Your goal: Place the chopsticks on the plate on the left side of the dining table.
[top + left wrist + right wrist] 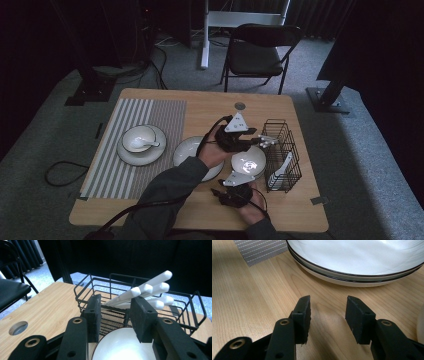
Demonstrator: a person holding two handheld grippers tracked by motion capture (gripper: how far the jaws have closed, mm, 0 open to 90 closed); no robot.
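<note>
My left gripper reaches across the table to the near end of a black wire basket. In the left gripper view, my left gripper is open, and several white spoon handles lean out of the basket just past the pads. I cannot tell whether the pads touch them. A white bowl sits right below the jaws, in front of the basket. My right gripper hovers low near the table's front edge. Its jaws stand open over bare wood, facing stacked white plates.
A striped placemat covers the table's left part and carries a plate with a bowl and spoon. The stacked plates lie mid-table. A round hole marks the far edge. A folding chair stands beyond.
</note>
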